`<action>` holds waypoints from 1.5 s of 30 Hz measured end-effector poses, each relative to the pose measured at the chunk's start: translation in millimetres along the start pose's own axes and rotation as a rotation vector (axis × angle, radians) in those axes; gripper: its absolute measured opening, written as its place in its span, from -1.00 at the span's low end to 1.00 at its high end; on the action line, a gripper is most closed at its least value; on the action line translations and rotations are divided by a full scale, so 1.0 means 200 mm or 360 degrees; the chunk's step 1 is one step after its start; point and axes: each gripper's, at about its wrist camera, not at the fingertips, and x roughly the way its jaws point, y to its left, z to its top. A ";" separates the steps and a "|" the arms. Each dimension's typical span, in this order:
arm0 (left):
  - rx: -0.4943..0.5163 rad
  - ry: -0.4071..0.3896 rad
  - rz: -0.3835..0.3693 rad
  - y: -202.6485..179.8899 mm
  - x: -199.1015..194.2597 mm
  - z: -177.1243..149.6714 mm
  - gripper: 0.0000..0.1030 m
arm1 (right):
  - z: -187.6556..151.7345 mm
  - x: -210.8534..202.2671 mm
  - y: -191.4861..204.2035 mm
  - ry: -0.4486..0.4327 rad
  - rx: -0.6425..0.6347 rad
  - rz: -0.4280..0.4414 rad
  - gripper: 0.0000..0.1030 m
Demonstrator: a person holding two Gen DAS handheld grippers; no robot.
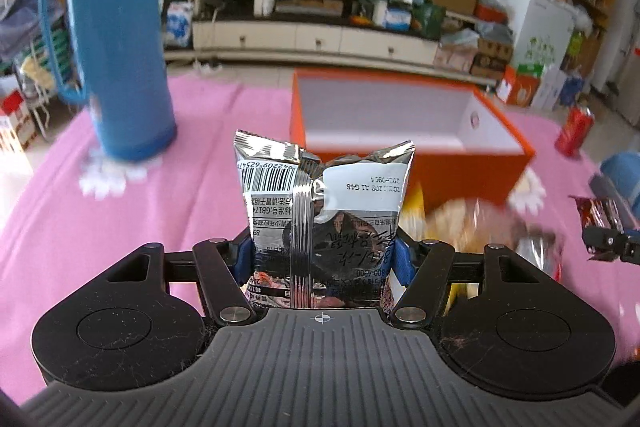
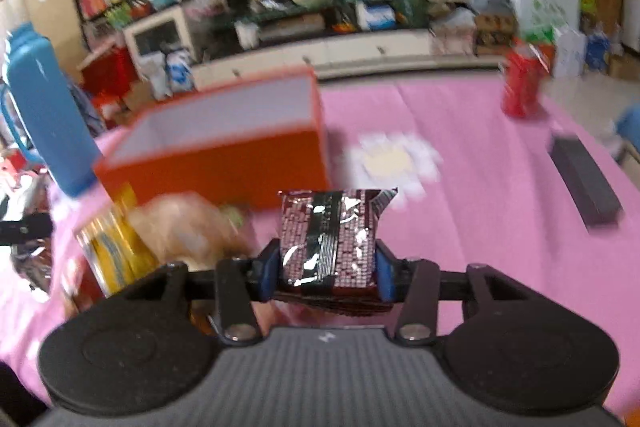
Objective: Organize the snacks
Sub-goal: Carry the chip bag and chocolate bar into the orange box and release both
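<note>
A silver snack bag with a barcode stands upright between the blue pads of my left gripper, which is shut on it. Behind it lies an open orange box with a white, bare inside. My right gripper is shut on a dark red foil snack packet; the same packet shows at the right edge of the left wrist view. The orange box lies to the upper left in the right wrist view. More snack packs, yellow and tan, lie blurred in front of the box.
A tall blue thermos stands at the back left on the pink tablecloth. A red can stands at the far right. A dark flat bar lies on the right. Beyond the table is a cluttered TV cabinet.
</note>
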 end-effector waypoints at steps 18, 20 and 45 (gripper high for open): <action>0.0145 0.0105 -0.0044 -0.18 0.94 0.54 -0.10 | 0.54 0.94 0.32 0.0041 -0.0233 0.0181 0.31; 0.0139 0.0104 -0.0028 -0.17 0.93 0.52 -0.07 | 0.55 0.91 0.32 -0.0020 -0.0240 0.0181 0.43; -0.0038 0.0352 0.0195 -0.18 -0.09 -0.58 0.36 | -0.43 -0.05 -0.08 0.0005 0.0300 0.0068 0.81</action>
